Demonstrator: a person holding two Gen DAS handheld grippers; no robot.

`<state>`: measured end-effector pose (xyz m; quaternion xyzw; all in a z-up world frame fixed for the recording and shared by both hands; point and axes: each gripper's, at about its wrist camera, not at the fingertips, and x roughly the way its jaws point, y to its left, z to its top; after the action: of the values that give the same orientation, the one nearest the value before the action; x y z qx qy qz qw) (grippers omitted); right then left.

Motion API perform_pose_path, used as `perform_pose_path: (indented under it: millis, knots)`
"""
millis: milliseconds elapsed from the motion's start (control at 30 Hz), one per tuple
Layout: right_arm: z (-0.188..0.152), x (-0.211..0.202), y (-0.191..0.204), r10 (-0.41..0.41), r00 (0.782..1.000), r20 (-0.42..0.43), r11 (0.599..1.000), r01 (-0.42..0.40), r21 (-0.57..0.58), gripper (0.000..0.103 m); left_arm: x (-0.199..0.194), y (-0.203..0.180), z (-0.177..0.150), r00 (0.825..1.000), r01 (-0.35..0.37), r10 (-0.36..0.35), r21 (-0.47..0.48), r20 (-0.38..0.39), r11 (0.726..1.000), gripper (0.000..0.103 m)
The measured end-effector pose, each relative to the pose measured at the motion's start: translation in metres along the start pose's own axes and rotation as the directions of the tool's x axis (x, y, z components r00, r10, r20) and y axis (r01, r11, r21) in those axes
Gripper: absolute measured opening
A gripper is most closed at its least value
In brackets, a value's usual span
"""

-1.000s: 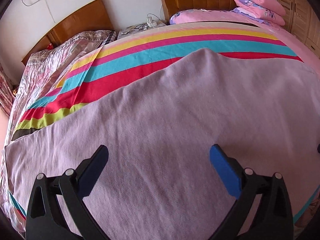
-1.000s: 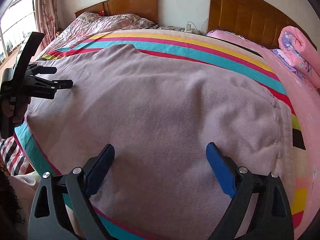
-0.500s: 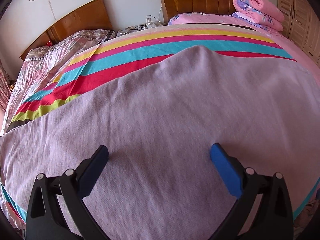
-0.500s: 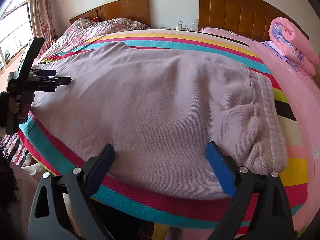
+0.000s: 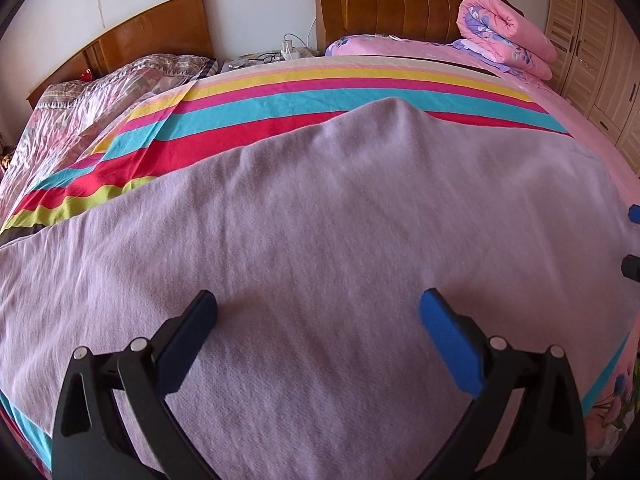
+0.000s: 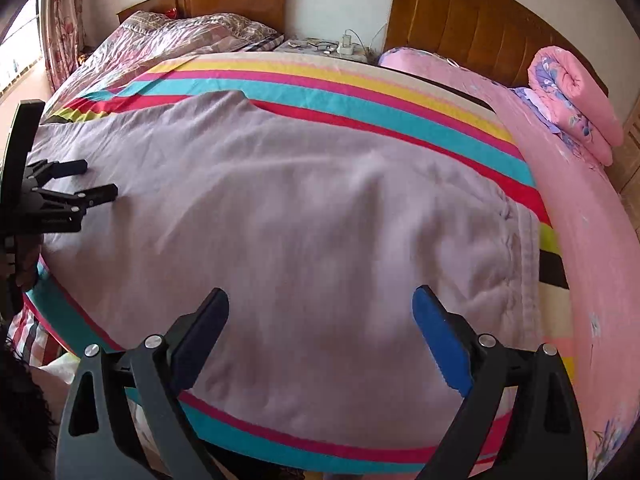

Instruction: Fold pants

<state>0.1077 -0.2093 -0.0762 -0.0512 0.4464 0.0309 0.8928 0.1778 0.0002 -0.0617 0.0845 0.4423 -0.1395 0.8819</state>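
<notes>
Light purple pants (image 5: 320, 220) lie flat on the striped bed cover (image 5: 304, 96), folded lengthwise. Their elastic waistband (image 6: 524, 248) is at the right in the right wrist view, where the pants (image 6: 300, 208) fill the middle. My left gripper (image 5: 318, 320) is open and empty, low over the cloth. My right gripper (image 6: 320, 312) is open and empty above the pants' near edge. The left gripper also shows in the right wrist view (image 6: 94, 182), open over the leg end. A fingertip of the right gripper shows at the right edge of the left wrist view (image 5: 633, 214).
A rolled pink quilt (image 5: 504, 36) lies at the bed's far right by the wooden headboard (image 5: 400, 4). A second bed with a patterned cover (image 6: 180, 40) stands to the left. A nightstand with a power strip (image 6: 344, 46) sits between them. A wardrobe (image 5: 592, 52) is at the right.
The right gripper pulled back toward the bed's near edge, then moved forward again over the pants. The left gripper shifted slightly over the cloth. Both stayed open.
</notes>
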Motion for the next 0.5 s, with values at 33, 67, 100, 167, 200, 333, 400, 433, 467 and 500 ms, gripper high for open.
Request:
perform_pose_path:
  millis: [33, 67, 100, 167, 200, 333, 400, 433, 467, 500]
  knots:
    - [0.016, 0.002, 0.018, 0.019, 0.999, 0.029, 0.999, -0.018, -0.036, 0.09, -0.006, 0.009, -0.001, 1.0, 0.004, -0.004, -0.02, 0.017, 1.0, 0.102]
    - [0.032, 0.005, 0.037, 0.039, 0.998, 0.051, 0.996, -0.035, -0.081, 0.09, -0.013, 0.021, -0.003, 0.999, 0.009, -0.007, -0.049, 0.032, 0.999, 0.102]
    - [0.048, 0.01, 0.059, 0.07, 0.996, 0.061, 0.99, -0.062, -0.13, 0.09, -0.02, 0.037, -0.006, 0.999, 0.015, -0.011, -0.088, 0.049, 0.996, 0.102]
    - [0.073, 0.024, 0.104, 0.123, 0.99, 0.074, 0.968, -0.104, -0.227, 0.09, -0.041, 0.081, -0.015, 0.994, 0.061, -0.04, -0.212, 0.104, 0.975, 0.102]
    - [0.085, 0.03, 0.126, 0.155, 0.985, 0.078, 0.953, -0.129, -0.274, 0.09, -0.053, 0.109, -0.023, 0.99, 0.089, -0.051, -0.296, 0.133, 0.951, 0.102]
    - [0.115, 0.05, 0.207, 0.277, 0.959, 0.067, 0.892, -0.23, -0.389, 0.09, -0.098, 0.238, -0.088, 0.959, 0.22, -0.03, -0.672, 0.283, 0.707, 0.102]
    - [0.121, 0.054, 0.241, 0.334, 0.941, 0.053, 0.86, -0.281, -0.425, 0.09, -0.114, 0.296, -0.134, 0.94, 0.28, 0.023, -0.806, 0.341, 0.521, 0.101]
    - [0.122, 0.056, 0.256, 0.353, 0.935, 0.041, 0.843, -0.299, -0.447, 0.09, -0.12, 0.319, -0.154, 0.93, 0.303, 0.058, -0.844, 0.364, 0.443, 0.1]
    - [0.12, 0.057, 0.269, 0.366, 0.93, 0.029, 0.826, -0.31, -0.471, 0.09, -0.125, 0.339, -0.172, 0.92, 0.319, 0.095, -0.868, 0.379, 0.38, 0.1]
    - [0.119, 0.057, 0.281, 0.374, 0.927, 0.021, 0.81, -0.316, -0.493, 0.09, -0.127, 0.356, -0.187, 0.914, 0.33, 0.124, -0.886, 0.387, 0.327, 0.1]
